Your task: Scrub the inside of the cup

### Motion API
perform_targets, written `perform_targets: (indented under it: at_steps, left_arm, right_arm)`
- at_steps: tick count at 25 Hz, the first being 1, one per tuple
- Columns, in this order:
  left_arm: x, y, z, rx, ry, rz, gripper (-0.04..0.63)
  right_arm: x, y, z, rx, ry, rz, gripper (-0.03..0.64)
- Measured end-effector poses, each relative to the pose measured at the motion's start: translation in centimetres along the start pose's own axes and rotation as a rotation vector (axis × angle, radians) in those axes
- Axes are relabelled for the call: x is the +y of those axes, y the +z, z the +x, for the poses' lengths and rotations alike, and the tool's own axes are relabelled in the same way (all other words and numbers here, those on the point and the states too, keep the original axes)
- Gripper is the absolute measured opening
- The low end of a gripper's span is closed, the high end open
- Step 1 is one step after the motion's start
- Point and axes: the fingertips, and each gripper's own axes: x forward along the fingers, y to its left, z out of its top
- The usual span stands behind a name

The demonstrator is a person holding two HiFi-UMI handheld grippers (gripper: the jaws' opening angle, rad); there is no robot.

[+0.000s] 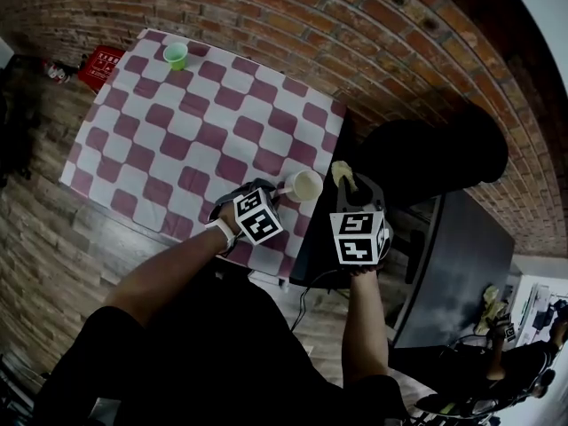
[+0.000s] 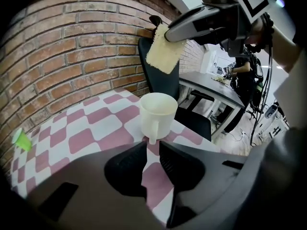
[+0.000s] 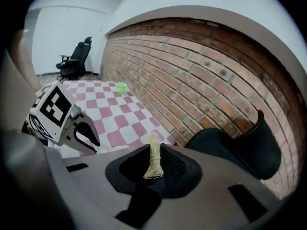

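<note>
A cream cup (image 1: 304, 185) stands upright near the edge of the checkered table (image 1: 177, 140), its handle turned toward my left gripper (image 1: 277, 197). In the left gripper view the cup (image 2: 157, 113) is right ahead and the left gripper (image 2: 152, 145) is shut on the handle at its tips. My right gripper (image 1: 347, 183) is shut on a yellow sponge (image 1: 343, 176), just right of the cup. The sponge (image 2: 164, 49) hangs above the cup's mouth and outside it. The right gripper view shows the sponge (image 3: 154, 161) edge-on between the jaws of the right gripper (image 3: 154, 151).
A small green cup (image 1: 176, 55) stands at the table's far corner. A black office chair (image 1: 435, 153) sits right of the table against the brick wall (image 1: 293, 25). A dark desk (image 1: 461, 264) lies to the right, and a red box (image 1: 100, 65) is beyond the far left corner.
</note>
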Motion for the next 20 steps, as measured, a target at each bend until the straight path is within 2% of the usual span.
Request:
perform_targets:
  at_steps: [3, 6, 10, 14, 20]
  left_arm:
    - [0.0, 0.0, 0.0, 0.001, 0.000, -0.001, 0.091]
    - [0.0, 0.2, -0.2, -0.001, 0.000, 0.001, 0.091]
    - [0.0, 0.1, -0.4, 0.001, -0.002, 0.001, 0.091]
    - [0.2, -0.2, -0.5, 0.006, 0.002, -0.009, 0.091]
    - [0.4, 0.2, -0.7, -0.008, 0.005, -0.007, 0.091]
  right_arm:
    - [2.2, -0.8, 0.9, 0.013, 0.136, 0.119, 0.074]
    - [5.7, -2.1, 3.4, 0.064, 0.256, 0.155, 0.074]
    - [7.8, -4.4, 7.0, 0.167, 0.257, 0.088, 0.074]
    - [9.0, -6.3, 9.8, 0.246, 0.263, 0.065, 0.074]
    - [8.6, -5.9, 9.3, 0.244, 0.218, -0.070, 0.074]
